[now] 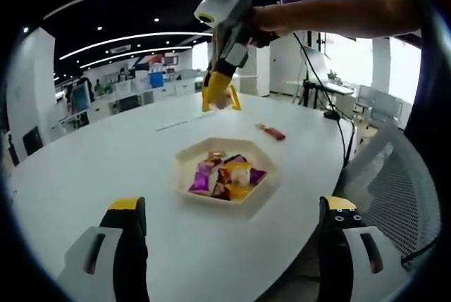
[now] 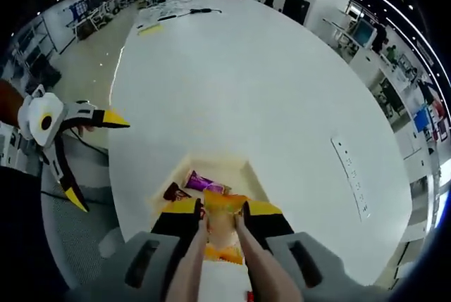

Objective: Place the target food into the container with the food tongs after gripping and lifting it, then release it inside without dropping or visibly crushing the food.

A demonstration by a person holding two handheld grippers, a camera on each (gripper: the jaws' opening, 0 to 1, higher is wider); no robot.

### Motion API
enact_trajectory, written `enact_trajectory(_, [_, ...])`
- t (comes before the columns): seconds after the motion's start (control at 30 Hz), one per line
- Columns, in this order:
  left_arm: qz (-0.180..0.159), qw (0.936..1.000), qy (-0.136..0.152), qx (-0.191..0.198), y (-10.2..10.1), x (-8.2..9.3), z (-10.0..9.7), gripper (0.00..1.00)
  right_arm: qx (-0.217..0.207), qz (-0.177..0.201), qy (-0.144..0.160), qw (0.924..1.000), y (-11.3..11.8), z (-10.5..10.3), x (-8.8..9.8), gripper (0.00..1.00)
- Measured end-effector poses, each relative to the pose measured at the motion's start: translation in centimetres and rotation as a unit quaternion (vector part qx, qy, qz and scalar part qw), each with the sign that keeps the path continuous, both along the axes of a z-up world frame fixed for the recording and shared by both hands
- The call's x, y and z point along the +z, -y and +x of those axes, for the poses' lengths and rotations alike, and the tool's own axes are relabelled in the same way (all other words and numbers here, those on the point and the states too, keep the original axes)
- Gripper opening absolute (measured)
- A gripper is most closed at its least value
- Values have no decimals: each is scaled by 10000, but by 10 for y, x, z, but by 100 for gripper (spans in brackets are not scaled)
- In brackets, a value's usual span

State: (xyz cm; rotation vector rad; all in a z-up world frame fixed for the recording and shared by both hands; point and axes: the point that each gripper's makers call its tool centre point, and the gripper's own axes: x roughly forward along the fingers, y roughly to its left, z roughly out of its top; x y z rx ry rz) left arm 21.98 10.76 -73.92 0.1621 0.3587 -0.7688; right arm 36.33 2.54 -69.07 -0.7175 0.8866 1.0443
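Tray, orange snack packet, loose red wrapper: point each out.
tray (image 1: 184, 155), left gripper view, bare rim.
orange snack packet (image 2: 224, 219), right gripper view, middle, between tong arms.
red wrapper (image 1: 272, 131), left gripper view, middle.

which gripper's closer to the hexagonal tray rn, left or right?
Right. The right gripper is raised over the hexagonal tray, its tongs clamping an orange snack packet. The left gripper is open and empty, off to the side at the table's edge.

Tray (image 2: 232, 168) near half hidden behind tongs (image 2: 211, 267) and orange packet (image 2: 224, 221). Packet print unreadable. Red wrapper (image 1: 272, 131) on table (image 1: 106, 161) too small to identify.
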Motion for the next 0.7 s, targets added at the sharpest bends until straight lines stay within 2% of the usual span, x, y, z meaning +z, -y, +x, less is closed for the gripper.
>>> enact_trajectory(0.13, [-123, 9999, 73, 46, -3, 7, 4, 100, -50, 49, 26, 10000, -2, 1, 4, 23])
enact_trajectory(0.2, [-199, 9998, -7, 34, -2, 5, 3, 100, -57, 97, 48, 9999, -4, 1, 5, 23])
enact_trajectory(0.33, [-121, 9997, 80, 220, -9, 6, 9, 100, -92, 121, 74, 9999, -4, 2, 7, 23])
enact_trajectory(0.4, [-26, 9991, -33, 421, -17, 1, 13, 100, -147, 190, 27, 9997, -4, 1, 7, 23])
enact_trajectory(0.47, [54, 9987, 169, 484, -20, 5, 17, 100, -137, 169, 58, 9997, -4, 2, 6, 23])
enact_trajectory(0.57, [94, 9989, 127, 440, -18, 2, 12, 100, -157, 165, 45, 9997, -4, 1, 5, 23])
enact_trajectory(0.7, [238, 9996, 91, 151, -6, -2, 8, 100, -177, 132, 55, 9997, -3, 0, 1, 23])
